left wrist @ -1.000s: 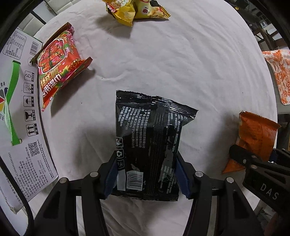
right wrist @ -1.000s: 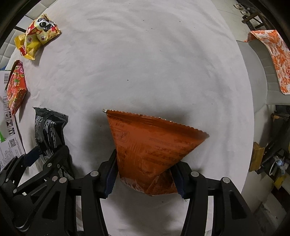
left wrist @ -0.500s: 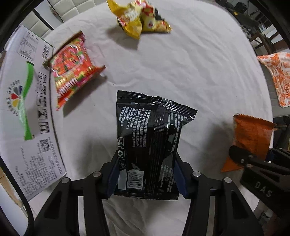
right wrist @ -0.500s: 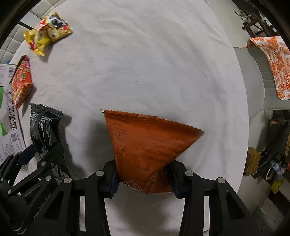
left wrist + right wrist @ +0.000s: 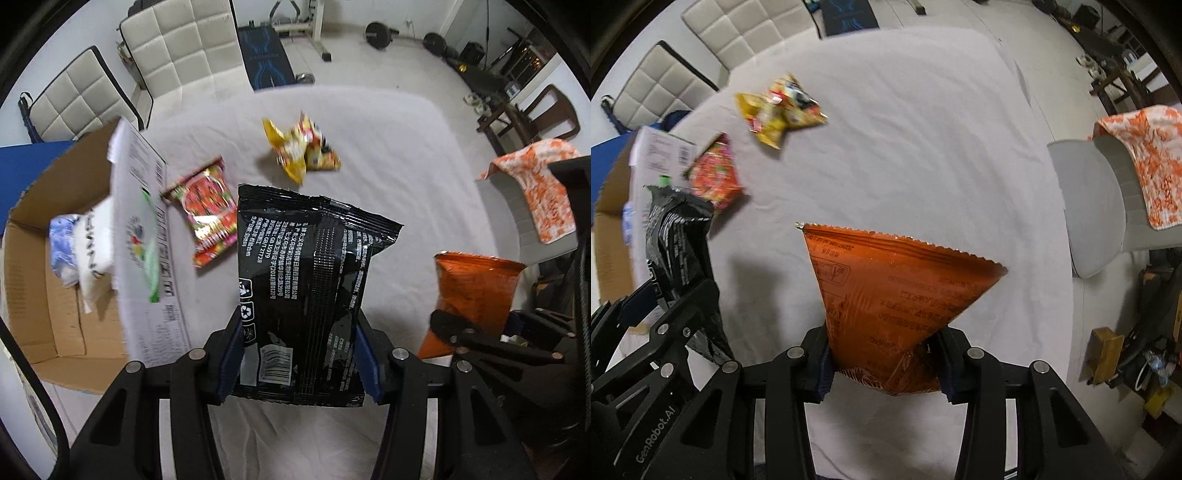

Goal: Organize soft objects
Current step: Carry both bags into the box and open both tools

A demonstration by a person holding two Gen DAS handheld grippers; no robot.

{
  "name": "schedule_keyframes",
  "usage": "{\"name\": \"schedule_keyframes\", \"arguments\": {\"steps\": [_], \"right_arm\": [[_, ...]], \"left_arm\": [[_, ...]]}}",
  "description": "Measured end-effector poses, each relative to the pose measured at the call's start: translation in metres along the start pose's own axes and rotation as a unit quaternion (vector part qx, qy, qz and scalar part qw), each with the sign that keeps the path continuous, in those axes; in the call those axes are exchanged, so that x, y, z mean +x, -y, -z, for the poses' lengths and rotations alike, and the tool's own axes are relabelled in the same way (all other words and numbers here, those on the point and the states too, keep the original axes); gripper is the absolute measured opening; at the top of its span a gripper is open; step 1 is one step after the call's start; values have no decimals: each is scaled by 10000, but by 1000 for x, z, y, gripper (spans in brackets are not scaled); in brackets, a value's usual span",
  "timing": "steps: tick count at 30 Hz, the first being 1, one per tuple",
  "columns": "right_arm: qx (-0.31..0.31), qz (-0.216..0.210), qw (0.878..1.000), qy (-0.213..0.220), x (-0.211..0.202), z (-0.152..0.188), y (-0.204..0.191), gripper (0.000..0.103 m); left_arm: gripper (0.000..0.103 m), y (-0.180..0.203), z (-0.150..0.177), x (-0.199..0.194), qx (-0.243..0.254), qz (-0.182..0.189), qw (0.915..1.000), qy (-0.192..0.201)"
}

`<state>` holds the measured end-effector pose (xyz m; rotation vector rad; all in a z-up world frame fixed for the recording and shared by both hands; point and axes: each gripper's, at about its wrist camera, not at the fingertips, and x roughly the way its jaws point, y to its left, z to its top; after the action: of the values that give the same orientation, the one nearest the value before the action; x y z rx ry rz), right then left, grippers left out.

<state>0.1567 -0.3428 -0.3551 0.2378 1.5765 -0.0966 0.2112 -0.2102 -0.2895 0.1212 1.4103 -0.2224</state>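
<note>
Left gripper (image 5: 300, 363) hides black packet (image 5: 310, 273) bottom — blurred.

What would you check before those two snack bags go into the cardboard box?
1. Left gripper shut on the black bag: ok.
2. Right gripper shut on the orange bag: ok.
3. Both bags lifted off the white tablecloth: cannot tell.
4. Cardboard box open: ok.
5. Room left in the box beside the white packet: ok.
6. Red bag and yellow bag remain on the tablecloth: ok.

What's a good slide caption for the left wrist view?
Left gripper clamps black snack bag beside open cardboard box.
</note>
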Motion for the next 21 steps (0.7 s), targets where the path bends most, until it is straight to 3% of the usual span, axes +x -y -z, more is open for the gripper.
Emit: {"name": "schedule_keyframes", "arguments": {"steps": [6,10,21], "right_arm": [[-167,-193,9993,260,-42,13,-22,46],[-306,-305,9982,408,-52,12,-60,46],[-954,-716,9914,546,-78,19,-177,46]], "left_arm": [[50,-26,3,-42,-89,143,9993,345],[50,-51,2,-68,-218,222,9982,522],[51,-166,17,-116,-908,219,9926,780]]}}
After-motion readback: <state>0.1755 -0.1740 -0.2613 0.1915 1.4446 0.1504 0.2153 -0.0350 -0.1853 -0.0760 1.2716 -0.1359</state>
